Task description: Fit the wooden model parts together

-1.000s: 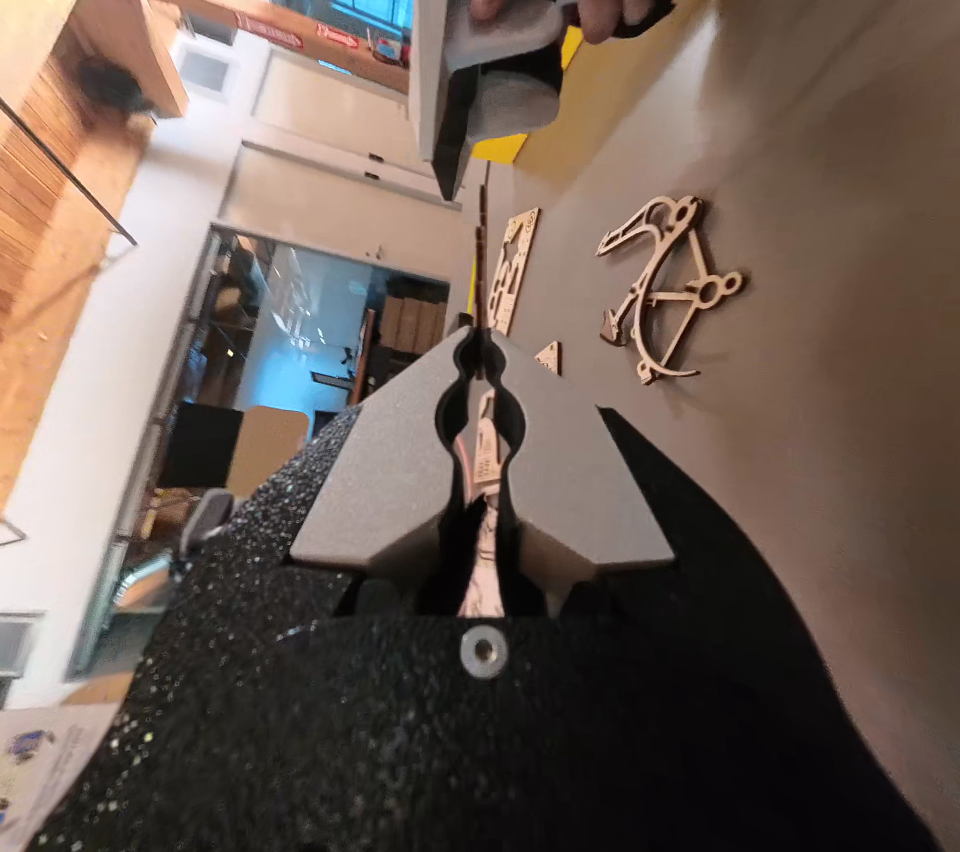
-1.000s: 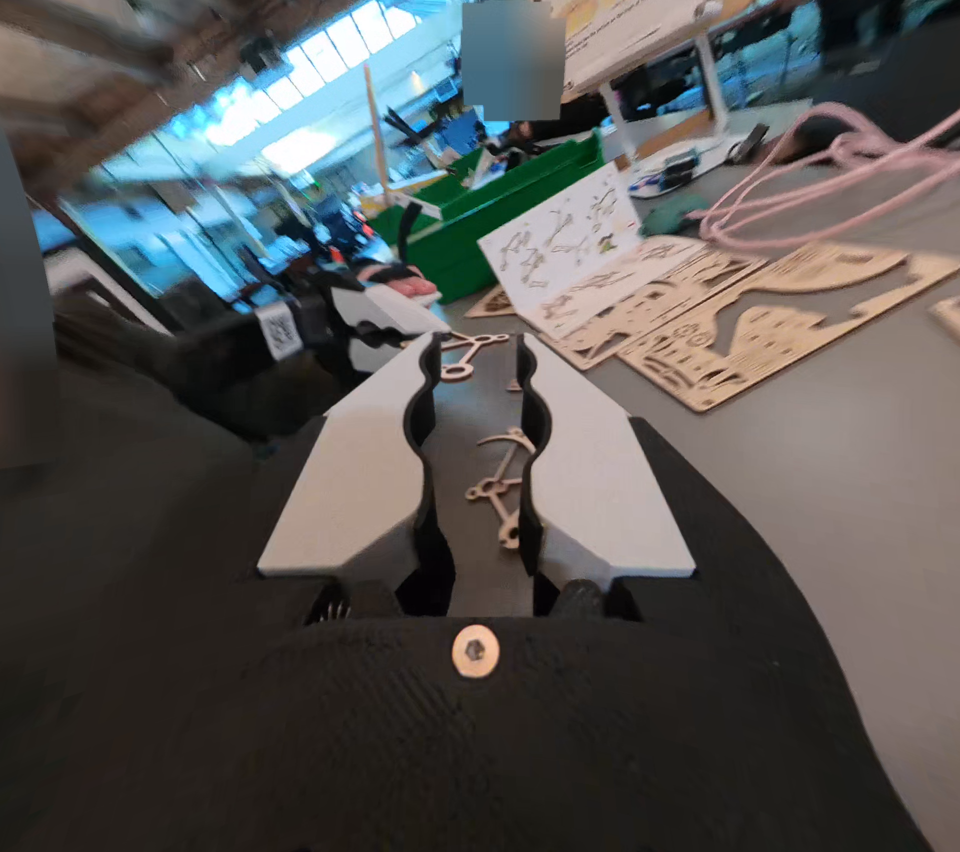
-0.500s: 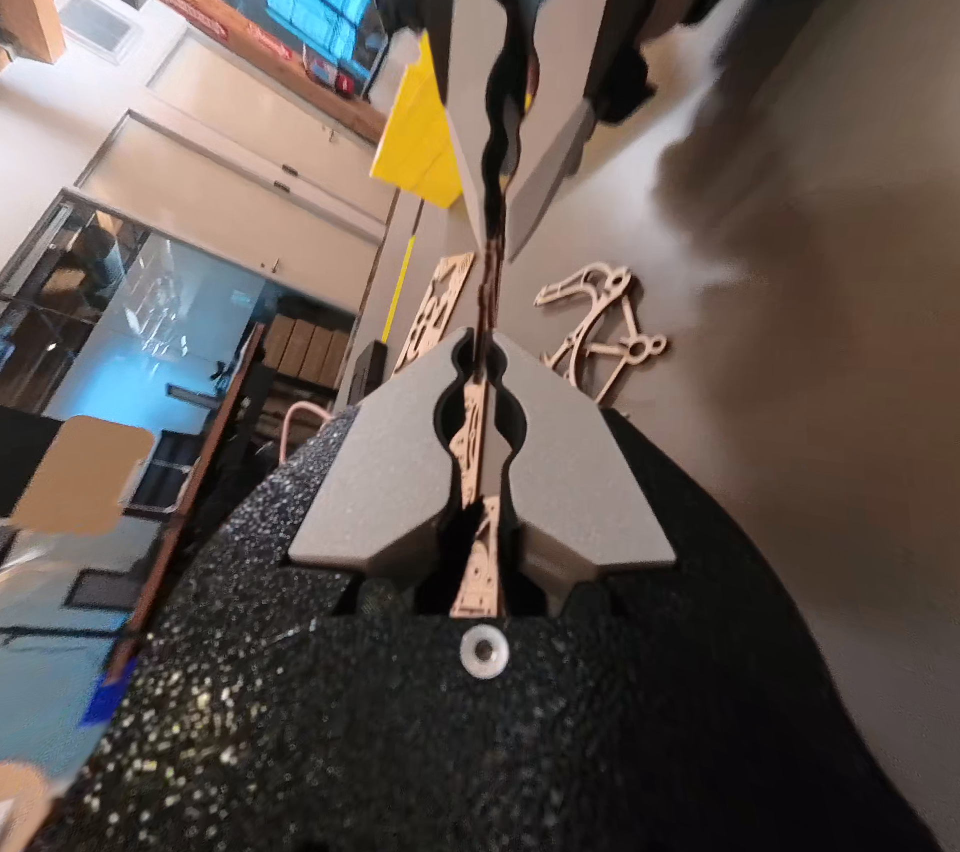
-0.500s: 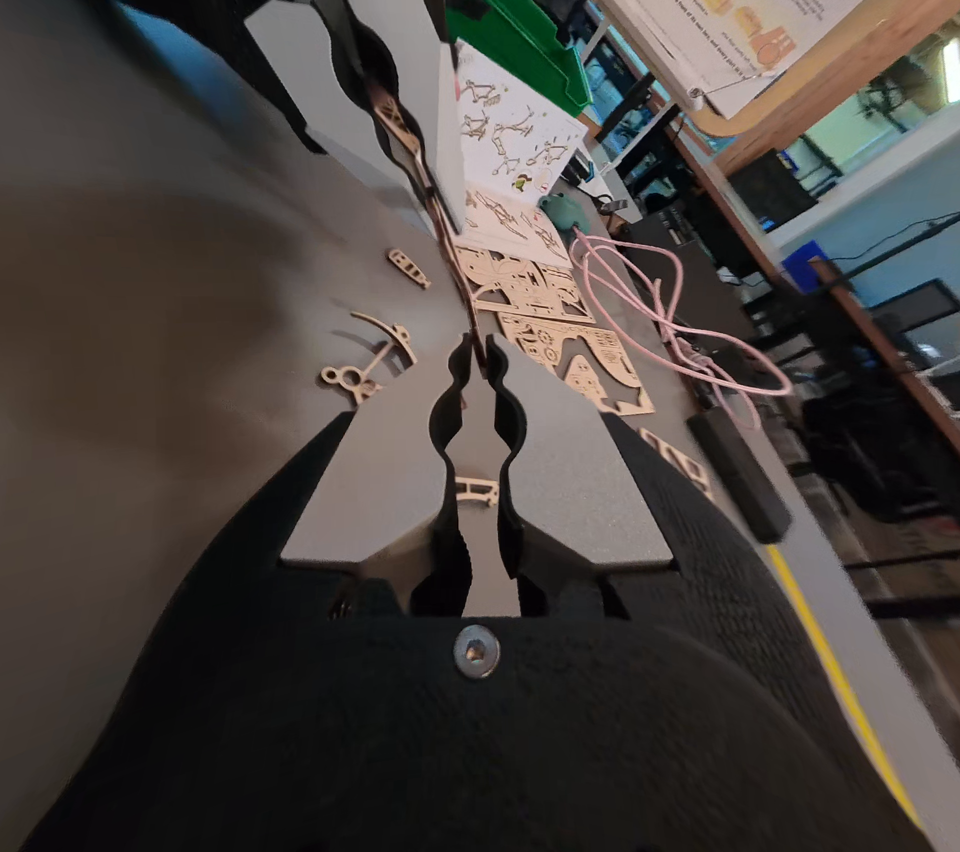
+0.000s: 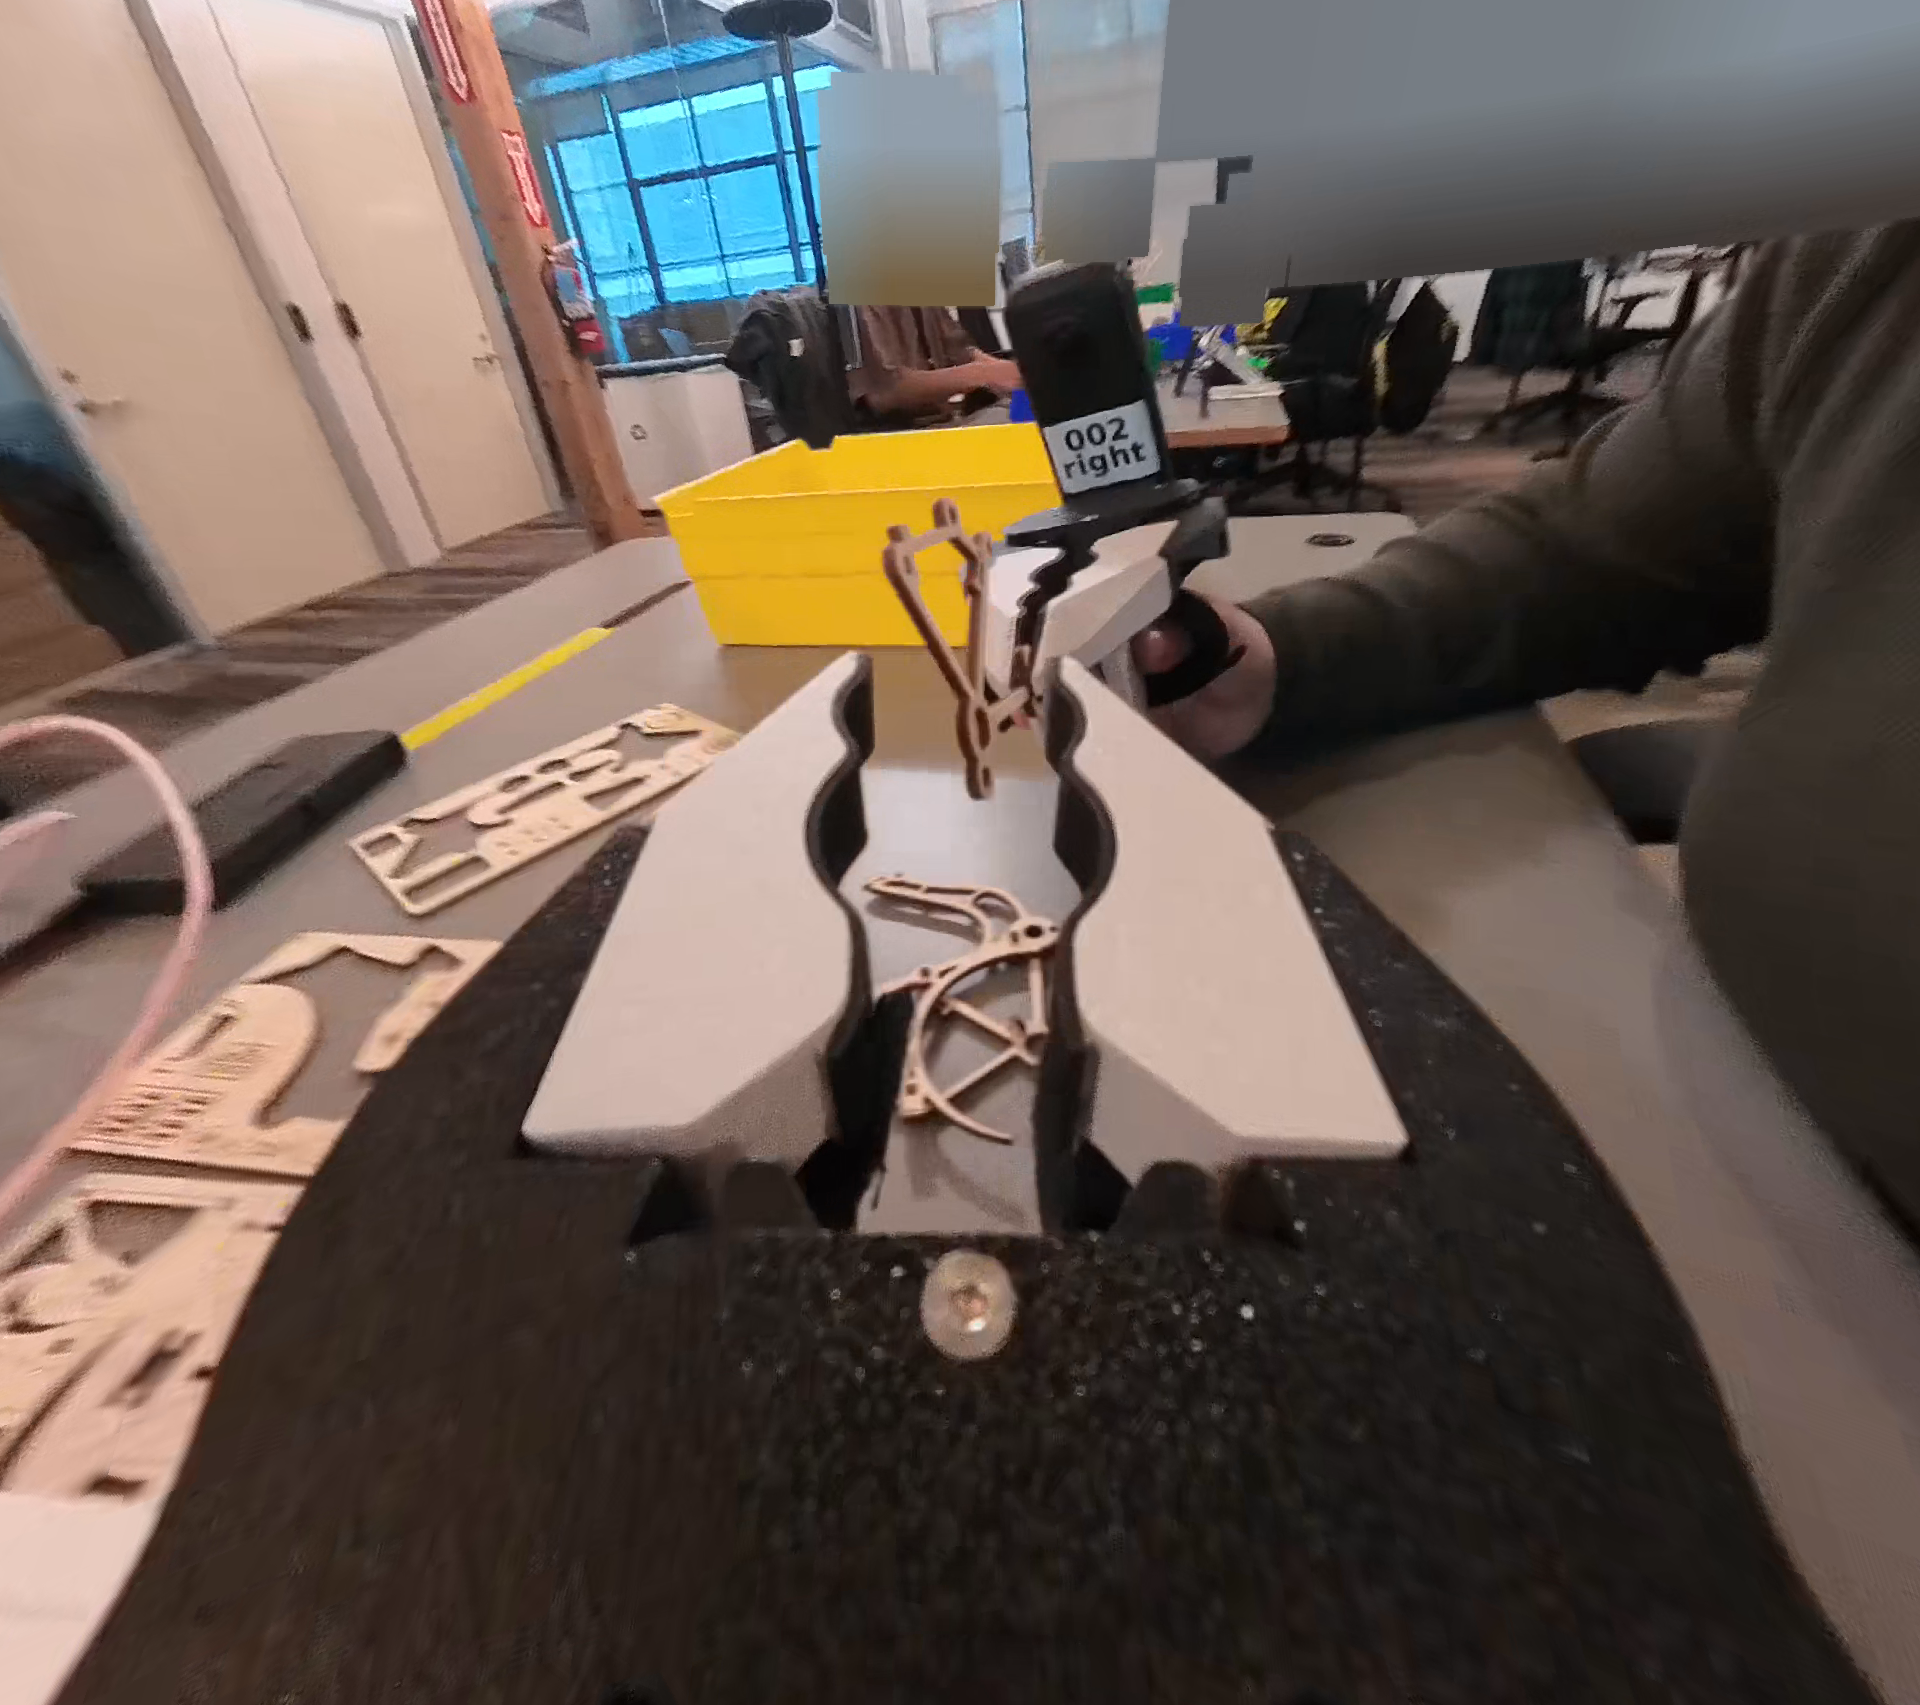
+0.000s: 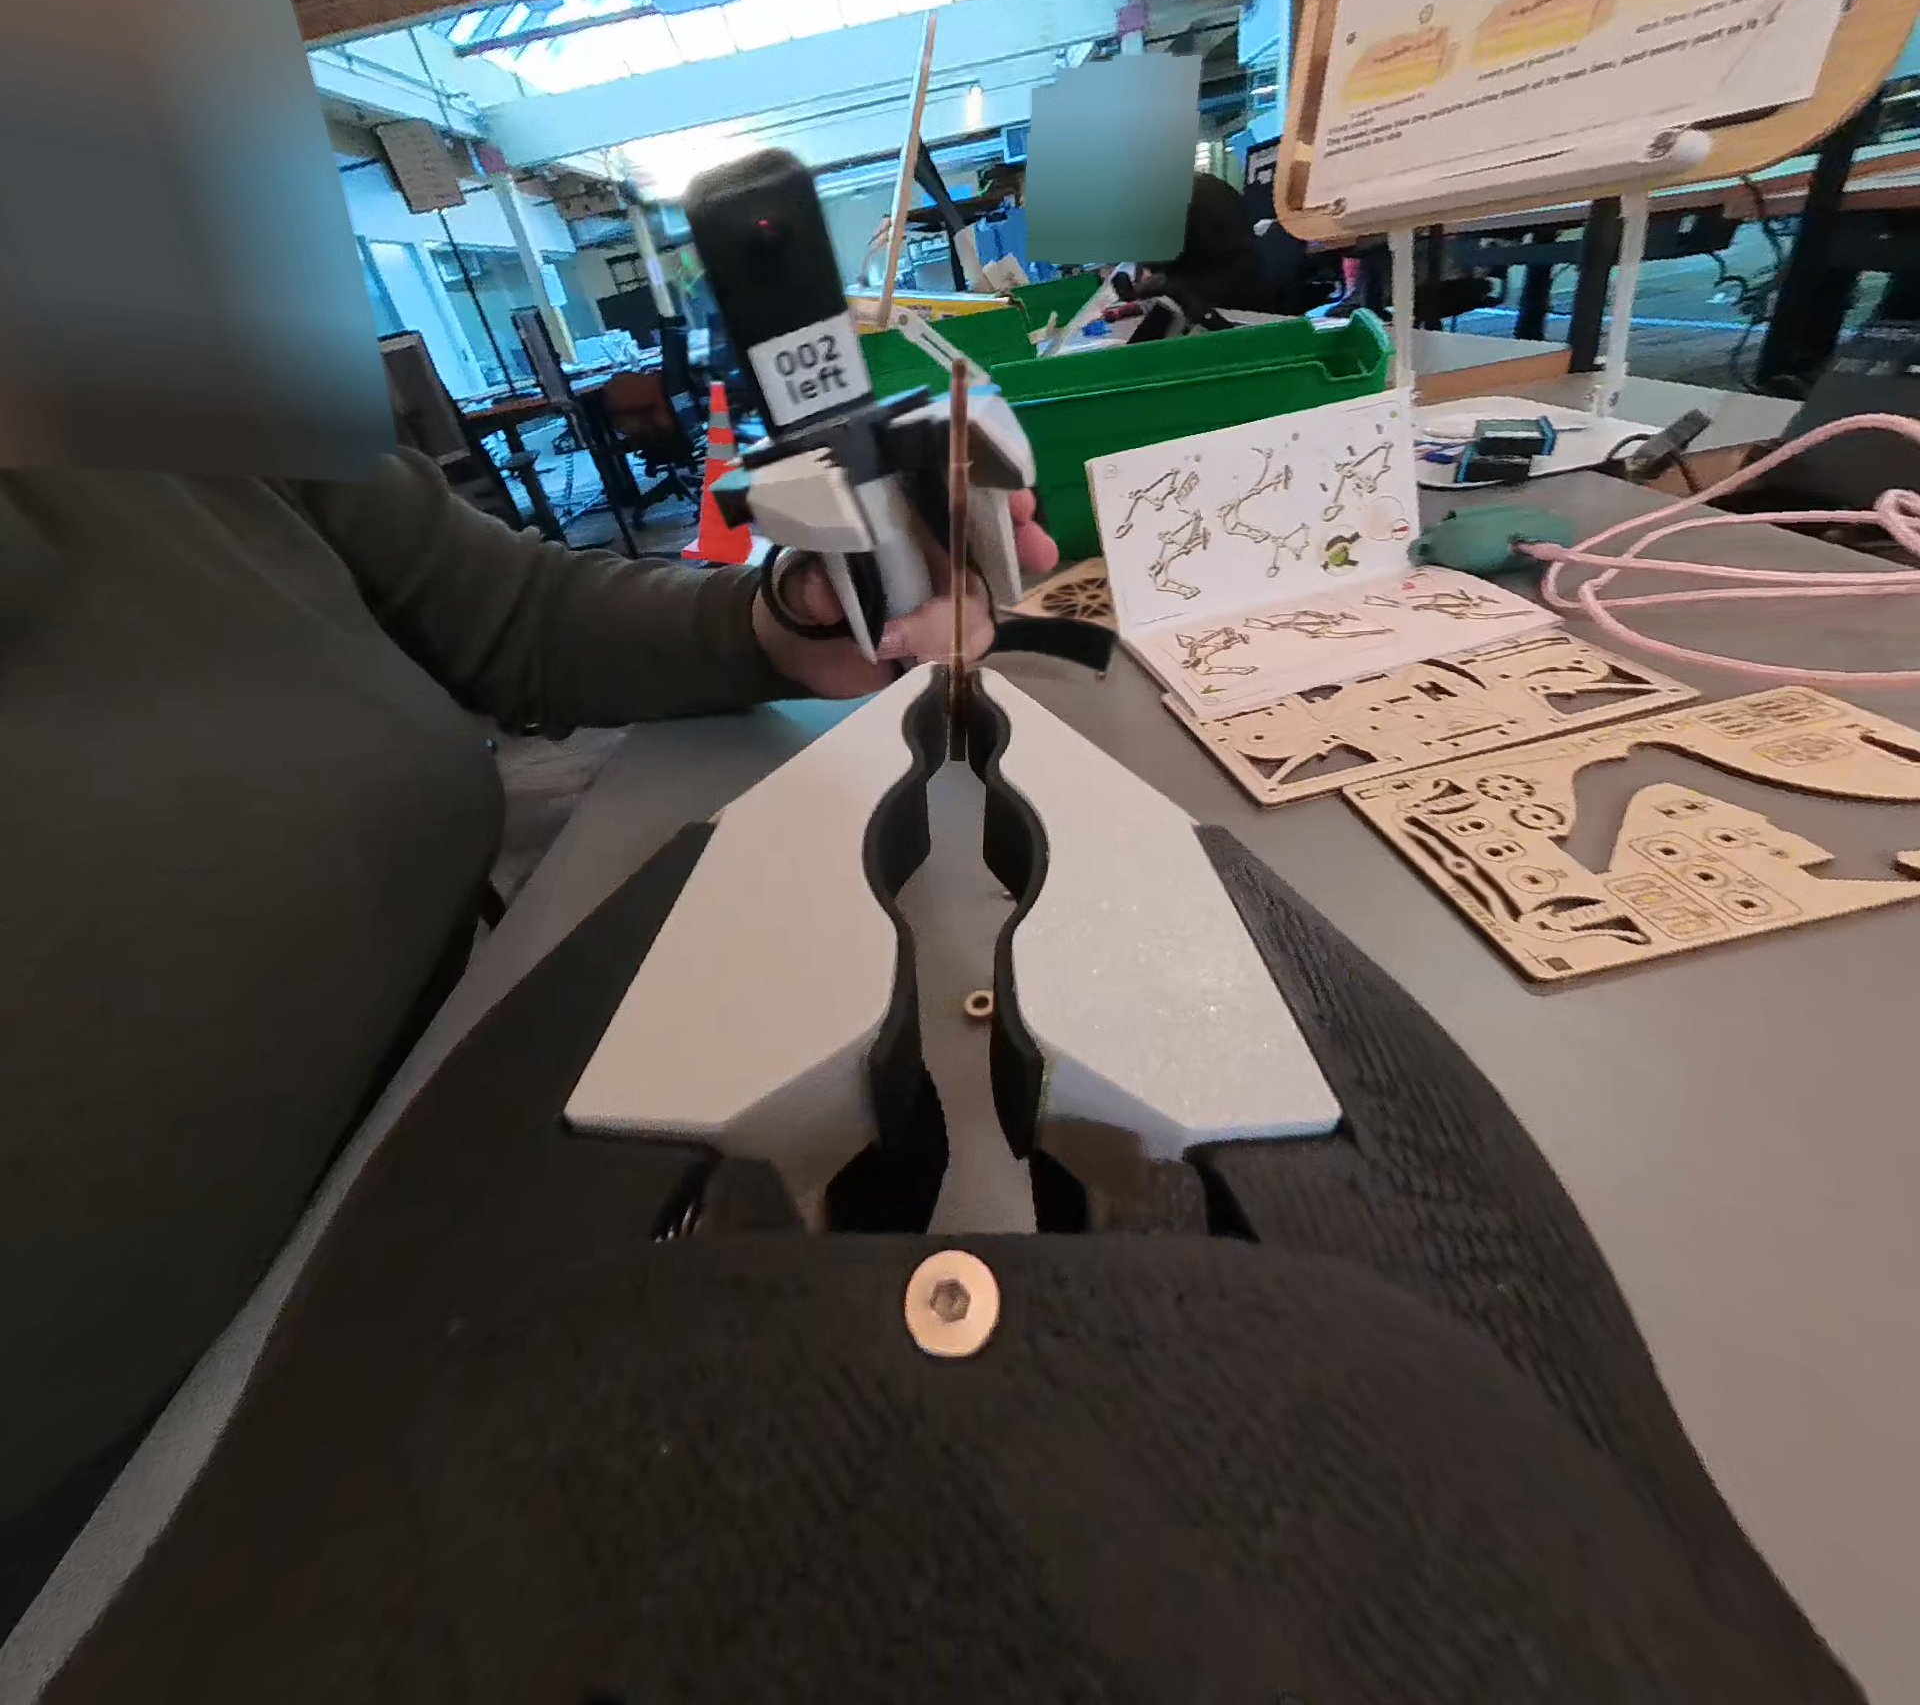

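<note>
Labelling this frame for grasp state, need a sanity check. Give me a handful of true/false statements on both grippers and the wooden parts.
1. The right gripper is shut on a thin wooden part. True.
2. The left gripper holds a wooden part. False: it is open and holds nothing.
3. A curved wooden part lies flat on the table, seen between the left gripper's fingers. True.
4. The bin behind the held part in the left wrist view is green. False: it is yellow.
5. The instruction booklet is closed. False: it is open beside the wooden sheets.
</note>
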`<state>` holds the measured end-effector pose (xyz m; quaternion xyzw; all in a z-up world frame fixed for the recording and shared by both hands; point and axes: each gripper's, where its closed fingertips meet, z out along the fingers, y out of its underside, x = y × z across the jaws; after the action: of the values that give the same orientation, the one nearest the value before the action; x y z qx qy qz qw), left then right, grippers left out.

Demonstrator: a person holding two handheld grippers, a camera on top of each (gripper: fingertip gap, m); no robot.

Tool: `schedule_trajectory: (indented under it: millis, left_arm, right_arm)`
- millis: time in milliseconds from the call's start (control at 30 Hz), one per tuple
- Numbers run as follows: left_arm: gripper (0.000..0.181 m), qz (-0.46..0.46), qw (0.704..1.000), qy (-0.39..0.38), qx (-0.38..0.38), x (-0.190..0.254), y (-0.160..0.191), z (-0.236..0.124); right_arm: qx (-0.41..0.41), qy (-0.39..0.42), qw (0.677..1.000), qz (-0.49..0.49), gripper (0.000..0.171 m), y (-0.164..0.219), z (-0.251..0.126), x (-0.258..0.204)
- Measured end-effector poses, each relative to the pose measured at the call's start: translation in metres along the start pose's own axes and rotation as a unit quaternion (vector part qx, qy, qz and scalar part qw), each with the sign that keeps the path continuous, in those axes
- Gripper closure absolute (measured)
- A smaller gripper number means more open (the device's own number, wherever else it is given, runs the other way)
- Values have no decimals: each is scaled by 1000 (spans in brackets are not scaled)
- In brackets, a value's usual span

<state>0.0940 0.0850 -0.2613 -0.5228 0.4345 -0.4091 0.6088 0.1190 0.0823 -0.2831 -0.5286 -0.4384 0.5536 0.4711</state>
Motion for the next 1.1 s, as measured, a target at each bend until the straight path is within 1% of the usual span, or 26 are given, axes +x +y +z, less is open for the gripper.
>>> schedule_trajectory:
  millis: [33,100,233,267,300,333,400,433,500,567,633,667,700,767,800,867,900,933,967,1033,1100]
  left_arm:
    - [158,-19,1000,7,-3,0,2,1]
    - [179,-52,998,35,-16,5,8,3]
    - [181,-117,991,65,-19,6,11,3]
    - [181,-119,990,68,-17,6,11,2]
    - [181,-114,991,69,-14,6,9,1]
    - [181,-102,992,67,-15,5,8,-1]
    - [181,-59,996,54,-30,0,6,-7]
    - [181,-21,998,44,-42,-3,6,-11]
    - [181,96,991,22,-94,-9,13,-24]
    - [181,218,965,-9,-147,-17,29,-40]
    - [181,284,944,8,-169,-7,47,-49]
    - [178,311,933,20,-182,-1,56,-51]
    - [181,339,919,30,-201,4,65,-53]
    - [181,402,883,36,-240,6,81,-57]
    - [181,435,860,38,-263,5,90,-59]
    - [181,492,813,29,-308,-3,103,-64]
    - [181,513,797,29,-319,-4,106,-65]
    - [181,523,787,33,-324,-4,109,-66]
    - [181,524,784,39,-330,-2,112,-67]
    - [181,517,786,49,-336,1,114,-67]
    - [181,511,793,59,-326,6,113,-67]
  right_arm:
    - [-4,-8,1000,-3,171,2,2,-3]
    - [-14,-10,1000,-8,171,5,4,-5]
    - [-18,-7,1000,-11,171,7,3,-2]
    - [-15,-8,1000,-14,170,6,2,-2]
    - [-11,-5,1000,-18,166,5,2,-2]
    - [-7,6,1000,-28,158,4,0,1]
    - [-3,41,997,-59,151,0,-7,12]
    - [-3,68,995,-78,150,-2,-12,19]
    - [-1,113,987,-114,146,-6,-21,32]
    - [2,116,987,-108,146,-8,-24,35]
    - [7,117,989,-89,146,-7,-26,39]
    - [6,122,989,-87,146,-5,-26,41]
    - [1,131,987,-89,146,-3,-27,45]
    - [-10,139,986,-90,146,1,-27,49]
    - [-13,137,987,-84,145,2,-26,50]
    - [-3,142,987,-78,144,-1,-29,52]
    - [2,143,987,-76,144,-2,-30,52]
    - [4,146,986,-74,144,-3,-31,54]
    - [4,149,986,-74,144,-3,-32,54]
    - [1,151,986,-76,144,-2,-32,55]
    - [-2,153,985,-80,145,-1,-31,55]
